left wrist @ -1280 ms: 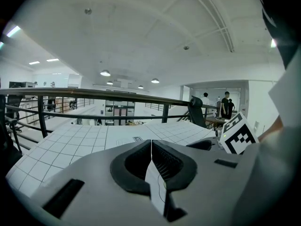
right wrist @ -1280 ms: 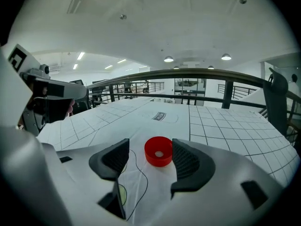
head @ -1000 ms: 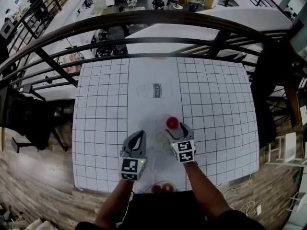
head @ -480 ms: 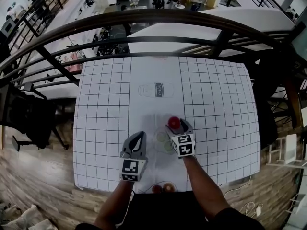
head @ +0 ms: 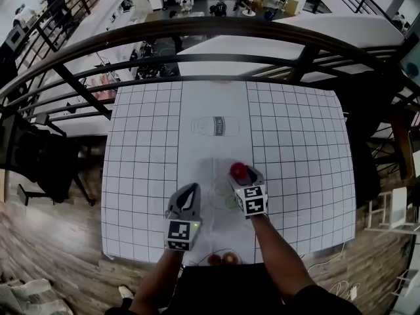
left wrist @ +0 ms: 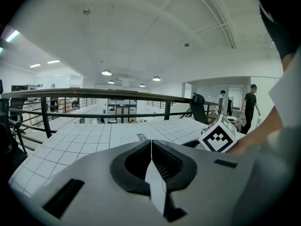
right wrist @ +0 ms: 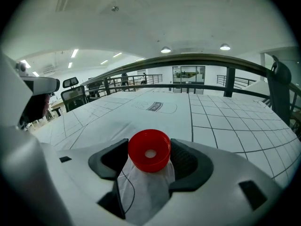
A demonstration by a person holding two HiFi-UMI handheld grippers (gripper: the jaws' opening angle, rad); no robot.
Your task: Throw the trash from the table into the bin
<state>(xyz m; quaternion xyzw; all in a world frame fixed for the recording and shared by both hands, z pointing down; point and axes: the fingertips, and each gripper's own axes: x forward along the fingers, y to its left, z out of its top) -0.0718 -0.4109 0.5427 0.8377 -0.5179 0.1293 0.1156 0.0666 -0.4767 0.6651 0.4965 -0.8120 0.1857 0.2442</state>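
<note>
A red bottle cap (head: pixel 238 170) sits between the fingertips of my right gripper (head: pixel 241 174) near the middle of the white gridded table mat (head: pixel 144 143). In the right gripper view the cap (right wrist: pixel 149 149) spans the gap and touches both dark pads (right wrist: pixel 186 161). The jaws of my right gripper (right wrist: pixel 149 155) have just been closing on it. My left gripper (head: pixel 188 192) rests to its left, lower on the mat. In the left gripper view my left gripper (left wrist: pixel 150 144) is shut with nothing between its pads. No bin shows in any view.
A printed bottle outline (head: pixel 214 125) lies on the mat beyond the cap. Faint clear round shapes (head: pixel 221 192) show beside the right gripper; I cannot tell what they are. Two small reddish round things (head: pixel 222 258) sit at the near edge. A dark railing (head: pixel 197 31) curves behind the table.
</note>
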